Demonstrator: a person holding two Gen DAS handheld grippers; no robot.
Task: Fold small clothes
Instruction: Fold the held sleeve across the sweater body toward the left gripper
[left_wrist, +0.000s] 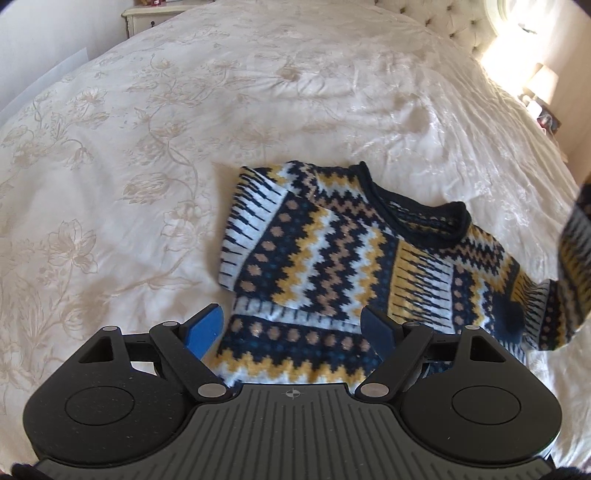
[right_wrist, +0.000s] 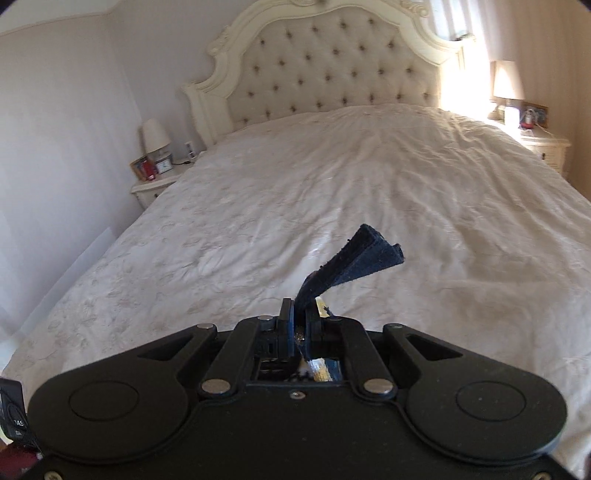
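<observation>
A small knitted sweater (left_wrist: 332, 251) in navy, yellow, tan and white zigzags lies on the cream bedspread (left_wrist: 147, 147), its left sleeve folded across the chest. My left gripper (left_wrist: 295, 321) is open just above the sweater's lower body, with blue pads (left_wrist: 207, 328) on either side of it. The right sleeve (left_wrist: 576, 258) is lifted at the right edge of that view. My right gripper (right_wrist: 299, 314) is shut on that sleeve's navy cuff (right_wrist: 354, 258), which sticks up between the fingers above the bed.
A tufted cream headboard (right_wrist: 332, 62) stands at the far end. Nightstands with lamps flank the bed on the left (right_wrist: 155, 184) and right (right_wrist: 543, 144). A wide floral bedspread (right_wrist: 332, 184) stretches beyond the sweater.
</observation>
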